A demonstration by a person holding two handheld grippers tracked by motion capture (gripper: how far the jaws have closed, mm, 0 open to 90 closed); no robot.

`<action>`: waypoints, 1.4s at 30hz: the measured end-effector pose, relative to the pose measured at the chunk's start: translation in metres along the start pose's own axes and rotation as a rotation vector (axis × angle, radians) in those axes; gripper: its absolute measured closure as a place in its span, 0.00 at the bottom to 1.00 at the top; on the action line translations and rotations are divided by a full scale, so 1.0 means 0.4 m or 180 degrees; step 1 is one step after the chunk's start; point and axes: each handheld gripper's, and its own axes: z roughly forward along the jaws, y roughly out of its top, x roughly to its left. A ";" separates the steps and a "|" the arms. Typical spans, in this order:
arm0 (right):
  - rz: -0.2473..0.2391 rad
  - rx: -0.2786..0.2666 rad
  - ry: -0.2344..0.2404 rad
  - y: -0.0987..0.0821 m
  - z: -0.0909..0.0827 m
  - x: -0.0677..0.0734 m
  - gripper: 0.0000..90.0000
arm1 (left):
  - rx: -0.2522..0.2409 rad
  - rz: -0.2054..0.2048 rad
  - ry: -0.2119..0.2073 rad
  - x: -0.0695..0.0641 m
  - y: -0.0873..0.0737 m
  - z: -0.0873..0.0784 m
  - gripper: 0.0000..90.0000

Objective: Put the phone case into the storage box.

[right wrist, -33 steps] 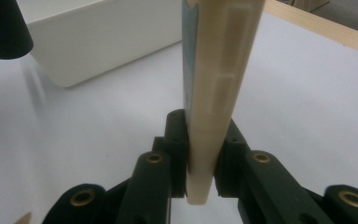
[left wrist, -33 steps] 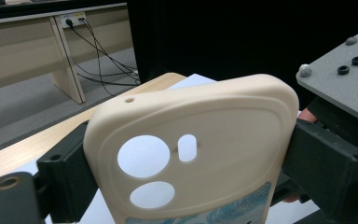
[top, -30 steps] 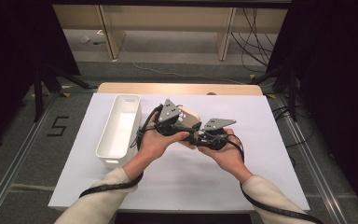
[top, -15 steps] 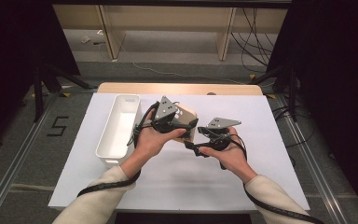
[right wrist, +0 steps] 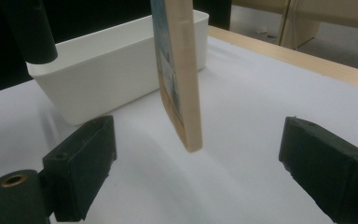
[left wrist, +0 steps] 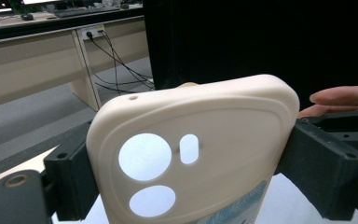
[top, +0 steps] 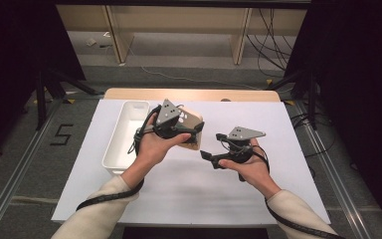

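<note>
Since the earlier high-view frames, the right gripper [top: 206, 158] has been letting go of the case [top: 193, 130] and drawing back toward the right of the desk [top: 278, 129]; its jaws have just been opening and are now standing spread with nothing pressed between them. In the right gripper view the case is hanging edge-on ahead of that gripper [right wrist: 191, 168], above the white desk surface [right wrist: 261, 116] and clear of both pads. The left gripper [top: 191, 130] is pinching the case by its two long edges, holding it up off the desk just right of the bin [top: 124, 137]. In the left gripper view the case [left wrist: 200, 154] is sitting squarely between the black pads of that gripper [left wrist: 186, 172], showing its cream back with three rounded camera cut-outs and a small hole near the top edge. A printed blue-and-white label [left wrist: 235, 207] is showing at the bottom of the case, but its writing is too cut off to read. On the floor left of the desk, a black "5" [top: 60, 134] is marked. The bin is white, long and open-topped, lying on the left part of the desk, and nothing is showing inside it. In the right gripper view the bin [right wrist: 116, 60] is standing behind the case.
</note>
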 end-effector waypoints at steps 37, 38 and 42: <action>-0.0040 -0.0058 -0.0260 -0.042 -0.085 -0.037 0.16 | -0.0030 -0.0004 0.0183 0.061 0.015 -0.057 0.14; -0.0027 -0.0062 -0.0272 -0.045 -0.088 -0.039 0.16 | -0.0030 -0.0002 0.0187 0.063 0.016 -0.059 0.14; -0.0024 -0.0044 -0.0281 -0.053 -0.098 -0.042 0.14 | -0.0042 0.0001 0.0208 0.070 0.021 -0.067 0.14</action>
